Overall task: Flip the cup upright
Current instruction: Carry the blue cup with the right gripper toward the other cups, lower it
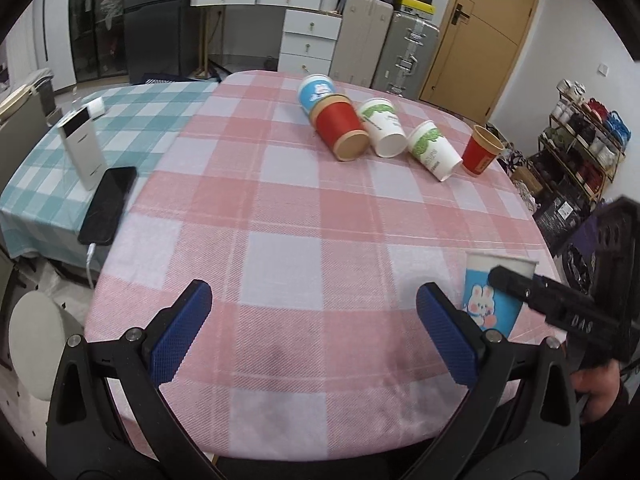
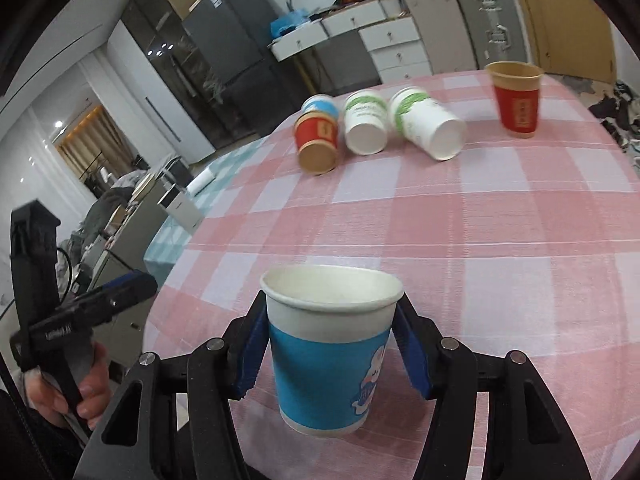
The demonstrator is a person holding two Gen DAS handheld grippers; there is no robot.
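Note:
A blue and white paper cup (image 2: 330, 354) with a cartoon print stands upright on the pink checked tablecloth (image 2: 500, 248). My right gripper (image 2: 330, 352) is shut on the cup, a blue pad on each side. The same cup (image 1: 494, 292) shows at the right in the left wrist view, with one right finger (image 1: 520, 286) across it. My left gripper (image 1: 316, 330) is open and empty over the near table edge. At the far side lie a blue cup (image 1: 316, 90), a red cup (image 1: 340, 126) and two white-green cups (image 1: 384, 126) (image 1: 434, 150) on their sides. A red cup (image 1: 482, 150) stands upright.
A black phone (image 1: 108, 204) and a white power bank (image 1: 82, 146) lie on the teal checked cloth at the left. A white stool (image 1: 38, 344) stands below the table's left edge. Drawers, suitcases and a door stand behind the table.

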